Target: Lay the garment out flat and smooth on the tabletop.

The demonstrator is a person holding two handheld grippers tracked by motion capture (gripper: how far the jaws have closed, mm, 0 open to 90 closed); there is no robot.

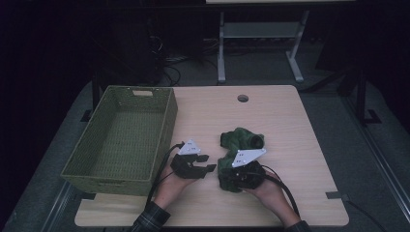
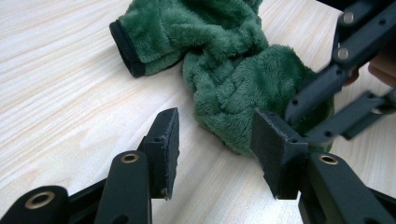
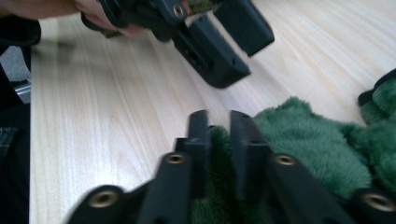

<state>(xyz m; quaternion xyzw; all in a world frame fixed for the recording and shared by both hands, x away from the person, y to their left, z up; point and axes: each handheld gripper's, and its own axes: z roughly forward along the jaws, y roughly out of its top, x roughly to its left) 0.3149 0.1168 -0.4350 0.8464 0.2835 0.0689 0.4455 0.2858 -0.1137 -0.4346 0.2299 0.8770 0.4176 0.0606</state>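
A crumpled green fleece garment [image 1: 241, 137] lies on the wooden table [image 1: 295, 130], right of centre. My right gripper [image 1: 224, 177] sits at the garment's near left end, pointing left. In the right gripper view its jaws [image 3: 218, 123] stand close together with a fold of fleece [image 3: 317, 144] pinched between them. My left gripper [image 1: 208, 163] rests just left of the garment, between it and the basket. In the left gripper view its jaws [image 2: 215, 122] are apart with bare table and the edge of the fleece [image 2: 219, 60] ahead, and nothing is gripped.
A green woven basket [image 1: 167, 121] with nothing in it stands at the table's left side, close to my left hand. A round cable hole [image 1: 242, 98] is at the table's far edge. A desk frame [image 1: 221, 53] stands on the dark floor beyond.
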